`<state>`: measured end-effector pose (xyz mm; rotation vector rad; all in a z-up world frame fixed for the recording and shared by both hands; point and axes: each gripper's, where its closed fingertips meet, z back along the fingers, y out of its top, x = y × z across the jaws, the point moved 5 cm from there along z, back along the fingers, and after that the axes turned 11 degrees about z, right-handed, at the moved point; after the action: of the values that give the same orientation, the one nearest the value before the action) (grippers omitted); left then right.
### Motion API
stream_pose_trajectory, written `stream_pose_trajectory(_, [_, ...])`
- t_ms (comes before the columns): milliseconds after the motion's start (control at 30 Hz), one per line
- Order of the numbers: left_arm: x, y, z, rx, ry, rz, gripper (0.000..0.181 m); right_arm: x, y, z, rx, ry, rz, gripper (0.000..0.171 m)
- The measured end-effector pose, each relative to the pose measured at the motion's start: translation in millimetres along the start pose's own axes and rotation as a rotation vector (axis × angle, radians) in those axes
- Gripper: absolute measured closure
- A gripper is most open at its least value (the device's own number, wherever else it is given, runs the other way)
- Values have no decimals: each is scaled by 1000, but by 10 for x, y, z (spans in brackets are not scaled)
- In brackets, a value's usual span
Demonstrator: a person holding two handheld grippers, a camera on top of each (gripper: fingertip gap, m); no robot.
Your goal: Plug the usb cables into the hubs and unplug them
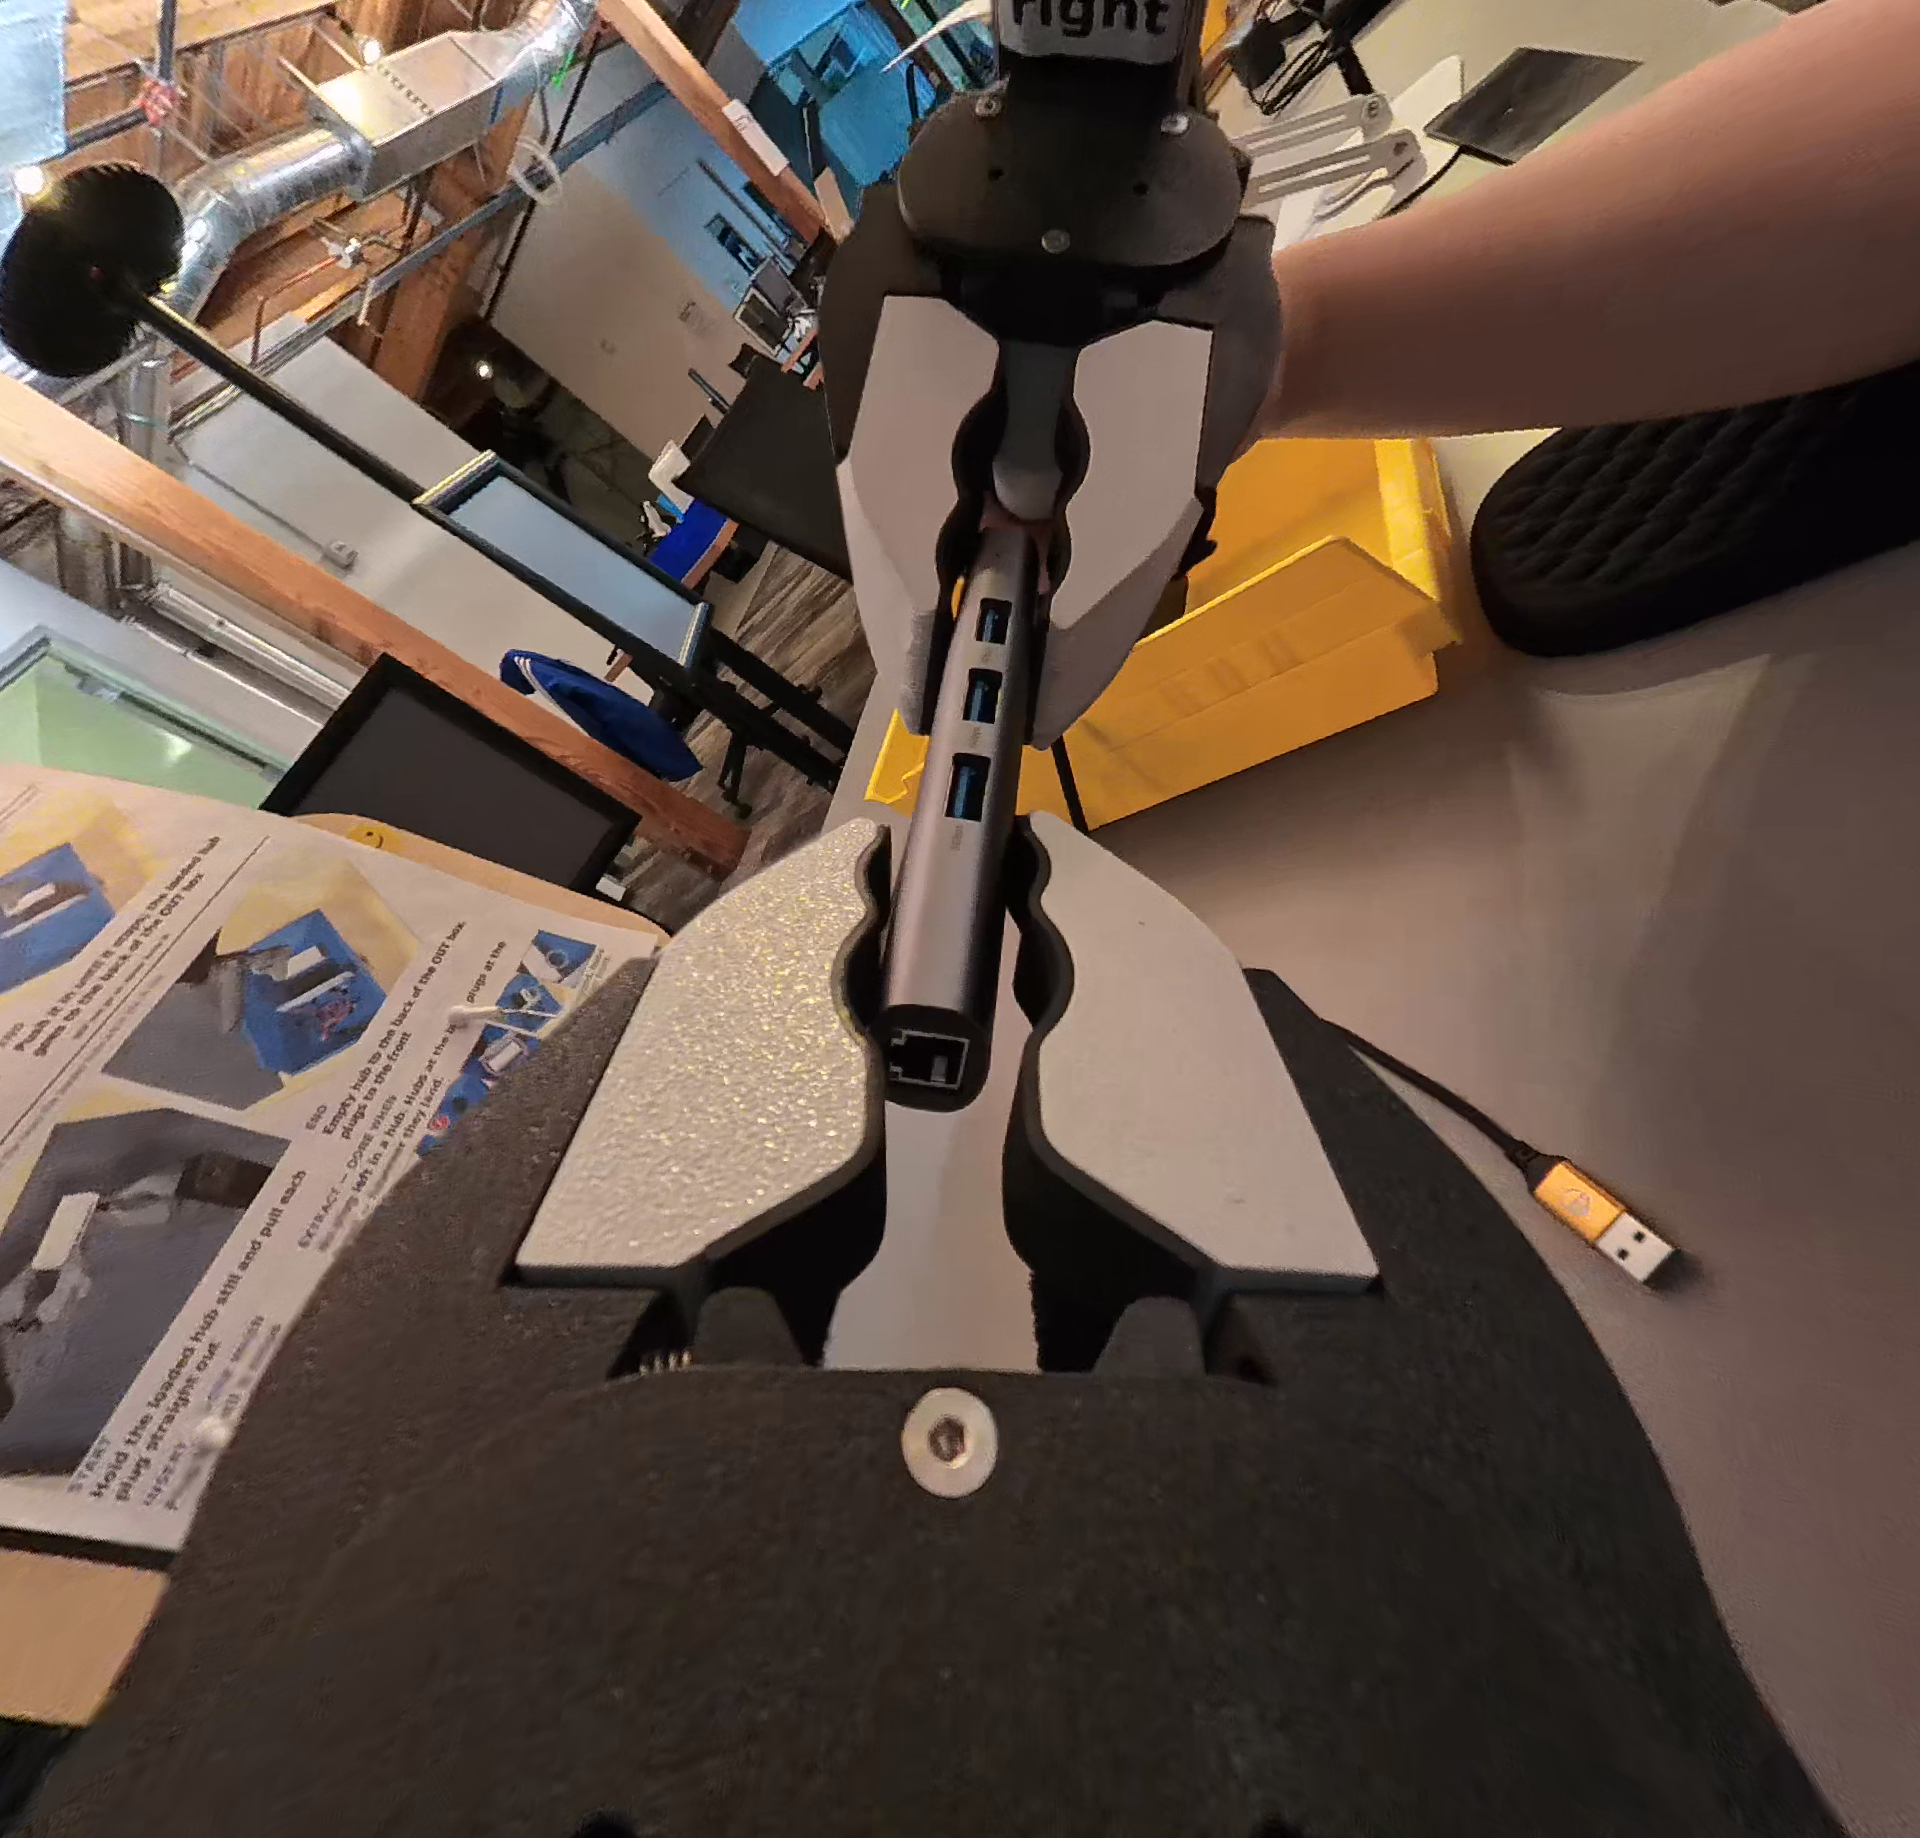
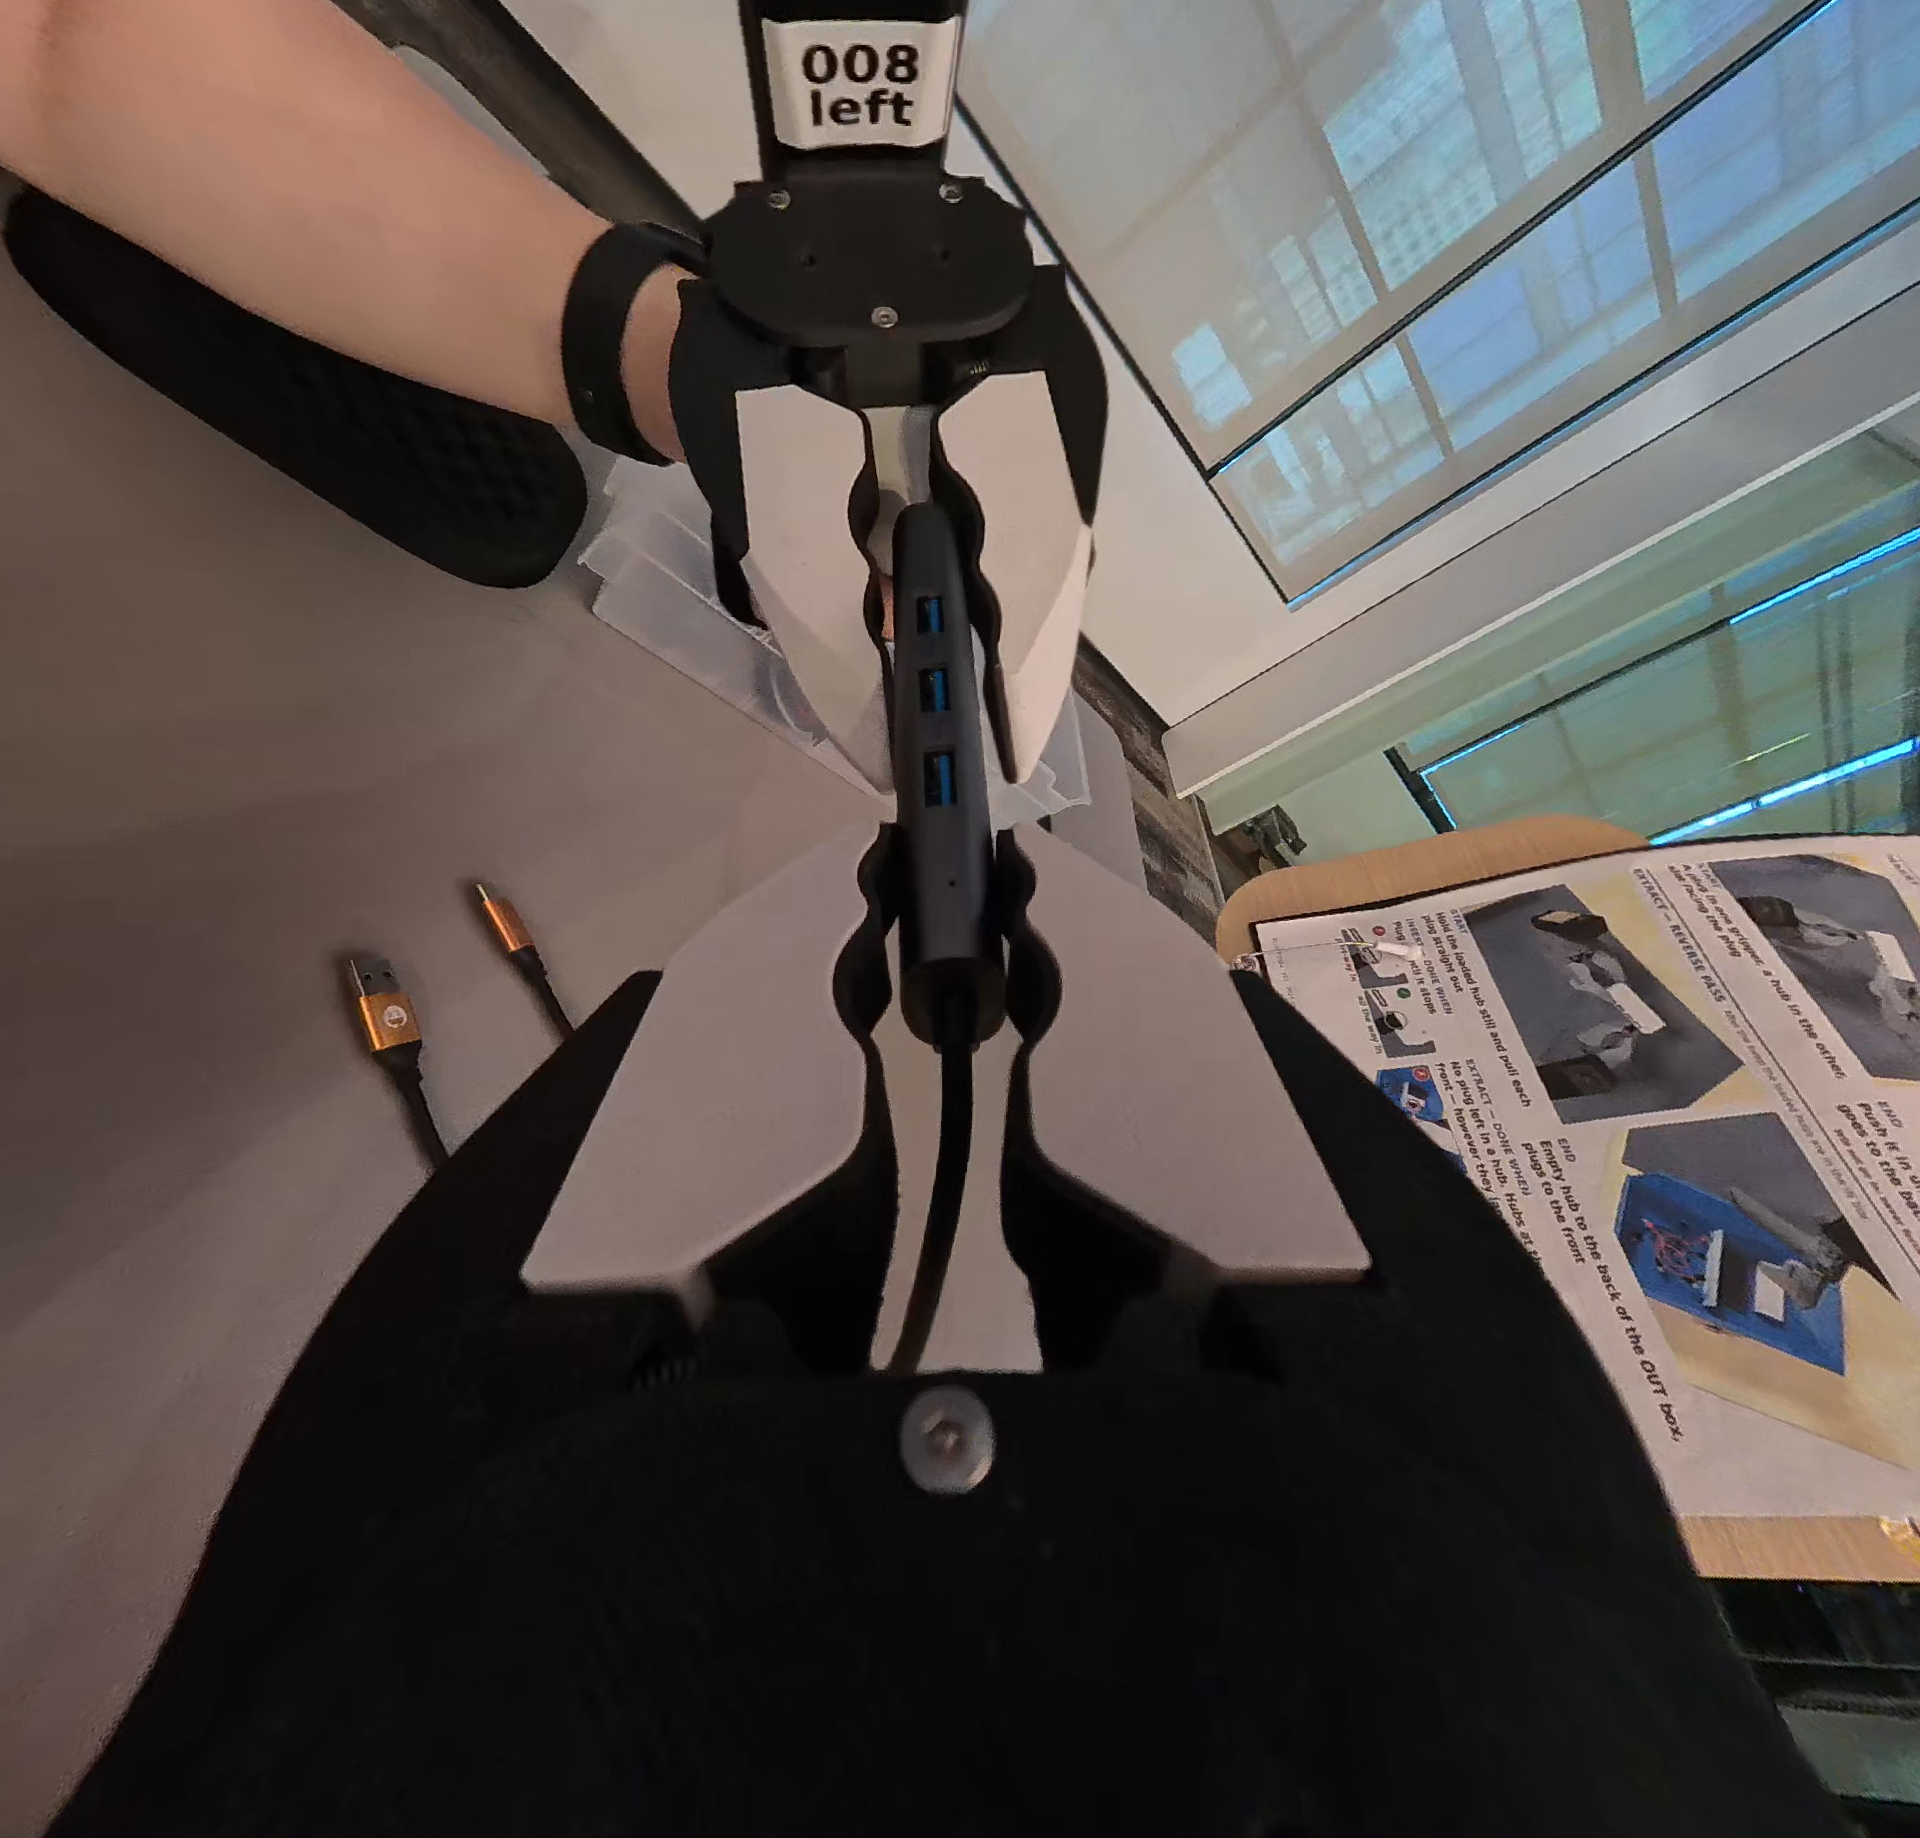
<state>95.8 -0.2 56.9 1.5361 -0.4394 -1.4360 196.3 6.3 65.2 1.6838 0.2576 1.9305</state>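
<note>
Both my grippers, left point(image 1: 945, 957) and right point(image 2: 945, 915), clamp one hub point(image 1: 951, 853) end to end; its long axis runs straight between them, ports empty.

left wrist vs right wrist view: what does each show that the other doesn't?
Left wrist only: the hub's end face with its network-style socket, a yellow bin behind the right gripper, and monitors across the room.

Right wrist only: the hub's own black cable leaving its near end, a second, slimmer orange plug on the table, a clear plastic tray behind the left gripper, and large windows.

Both: the dark hub with three blue ports, each gripper clamping one end, an orange USB-A plug loose on the grey table, and the printed instruction sheet.
</note>
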Motion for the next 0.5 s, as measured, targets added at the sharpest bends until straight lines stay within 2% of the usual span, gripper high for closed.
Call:
stream_pose_trajectory(233, [-29,-47,-101,-37,-39,-62,165,-2,-117,29,-15,1,21,152])
stream_pose_trajectory(500, [0,-125,-63,-117,-4,-99,165,-59,-177,-64,-60,6,21,153])
